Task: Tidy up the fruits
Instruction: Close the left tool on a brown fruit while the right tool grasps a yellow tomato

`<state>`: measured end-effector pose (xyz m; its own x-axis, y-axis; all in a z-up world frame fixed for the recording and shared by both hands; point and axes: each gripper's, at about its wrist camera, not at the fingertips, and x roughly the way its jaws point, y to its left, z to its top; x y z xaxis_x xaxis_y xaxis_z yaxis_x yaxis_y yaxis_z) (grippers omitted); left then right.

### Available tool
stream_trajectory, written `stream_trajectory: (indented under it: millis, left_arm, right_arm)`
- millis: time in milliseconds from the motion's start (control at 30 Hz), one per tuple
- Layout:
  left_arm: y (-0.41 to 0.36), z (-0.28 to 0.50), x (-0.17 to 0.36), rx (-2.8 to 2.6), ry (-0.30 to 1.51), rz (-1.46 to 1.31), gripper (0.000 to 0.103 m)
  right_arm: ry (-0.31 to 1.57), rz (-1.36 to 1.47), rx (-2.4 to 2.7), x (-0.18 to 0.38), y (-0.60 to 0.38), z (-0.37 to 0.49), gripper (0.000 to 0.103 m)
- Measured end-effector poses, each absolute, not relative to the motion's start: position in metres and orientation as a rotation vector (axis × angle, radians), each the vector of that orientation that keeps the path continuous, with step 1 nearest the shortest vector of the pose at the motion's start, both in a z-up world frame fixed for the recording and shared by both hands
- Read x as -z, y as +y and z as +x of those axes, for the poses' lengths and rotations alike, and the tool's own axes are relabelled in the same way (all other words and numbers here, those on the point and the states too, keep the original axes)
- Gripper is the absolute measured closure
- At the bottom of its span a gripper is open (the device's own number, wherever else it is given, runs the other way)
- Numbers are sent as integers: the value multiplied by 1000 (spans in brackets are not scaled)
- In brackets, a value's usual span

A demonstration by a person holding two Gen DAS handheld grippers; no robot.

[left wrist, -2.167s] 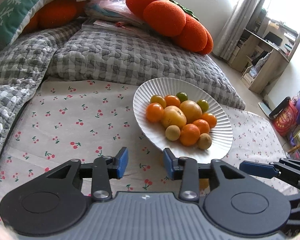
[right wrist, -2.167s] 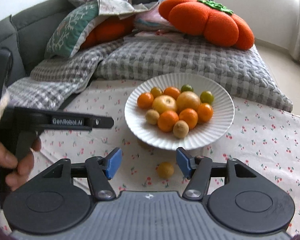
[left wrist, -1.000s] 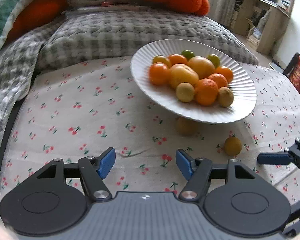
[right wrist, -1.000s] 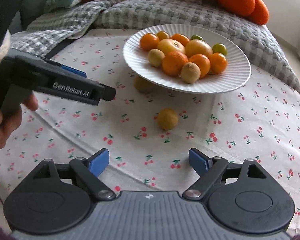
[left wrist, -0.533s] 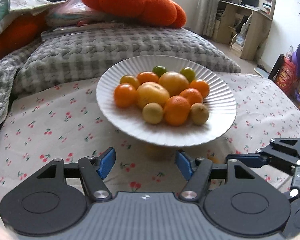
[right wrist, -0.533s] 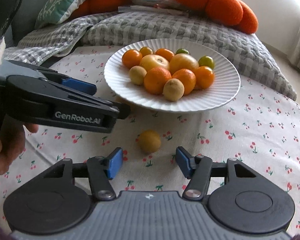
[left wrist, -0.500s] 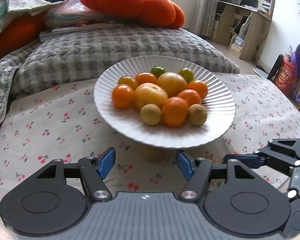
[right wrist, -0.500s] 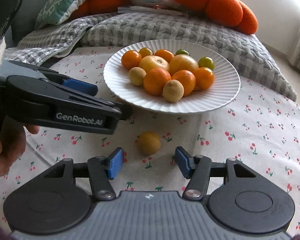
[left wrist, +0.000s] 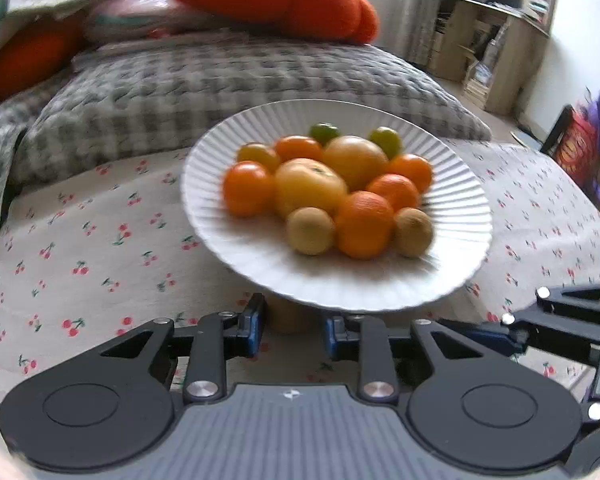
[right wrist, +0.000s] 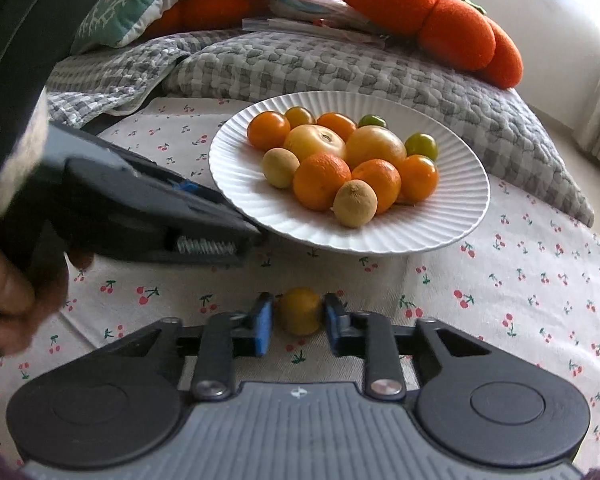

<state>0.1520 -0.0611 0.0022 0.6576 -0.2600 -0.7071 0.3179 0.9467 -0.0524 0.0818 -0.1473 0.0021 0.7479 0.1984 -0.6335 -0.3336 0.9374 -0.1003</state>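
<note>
A white ribbed plate (left wrist: 452, 208) (right wrist: 460, 208) holds several orange, yellow and green fruits on the cherry-print cloth. In the left wrist view my left gripper (left wrist: 294, 326) has its blue pads on either side of a small tan fruit (left wrist: 288, 320) that lies half under the plate's near rim. In the right wrist view my right gripper (right wrist: 298, 320) has its pads closed against a small yellow fruit (right wrist: 300, 310) on the cloth in front of the plate. The left gripper's body (right wrist: 148, 216) reaches under the plate's left rim.
A grey checked quilt (left wrist: 220, 76) rises behind the plate, with orange pumpkin cushions (right wrist: 432, 12) on top. A green patterned pillow (right wrist: 132, 8) lies at the back left. Wooden shelves (left wrist: 500, 40) stand far right.
Both grippers have moved forward and narrowed their jaws, each around a loose small fruit on the cloth. The plate looks closer in both views.
</note>
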Motion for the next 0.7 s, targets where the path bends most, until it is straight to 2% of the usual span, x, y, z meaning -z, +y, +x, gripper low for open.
stream_trajectory:
  millis: [700]
  left_arm:
    - [-30, 133, -27, 318, 813, -32, 84]
  right_arm:
    - [669, -204, -364, -21, -144, 63, 81]
